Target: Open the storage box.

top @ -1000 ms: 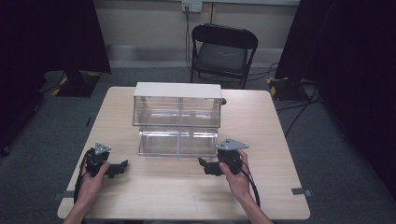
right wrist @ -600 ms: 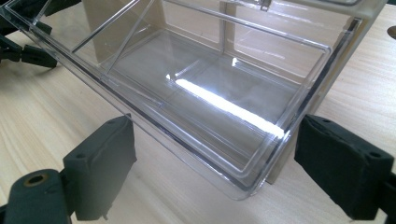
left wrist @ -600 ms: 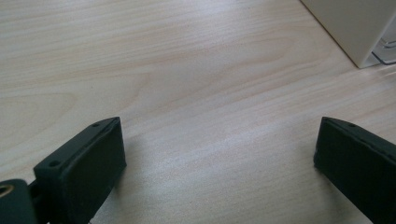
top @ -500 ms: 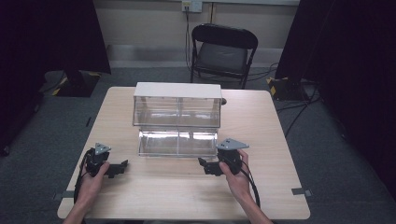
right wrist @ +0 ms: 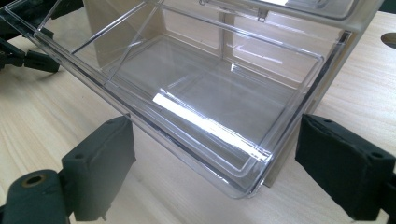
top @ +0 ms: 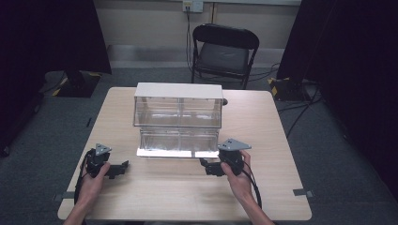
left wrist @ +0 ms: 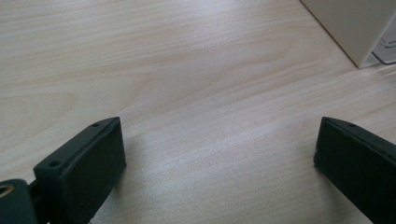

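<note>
Drawer: clear plastic drawer (right wrist: 205,107) pulled out toward the near side from the bottom of the cabinet (top: 178,105), mid-table.
Right gripper: right gripper (right wrist: 212,172) rests at the drawer's near right corner, jaws spread wide, gripping nothing.
Left gripper: left gripper (left wrist: 219,158) sits near left on the table (top: 277,140), apart from the drawer, jaws wide, empty.
Beyond: black chair (top: 224,49) at the far side.

left gripper (top: 123,167): shifts slightly toward the person
right gripper (top: 204,165): edges barely nearer the clear drawer (top: 178,142)
</note>
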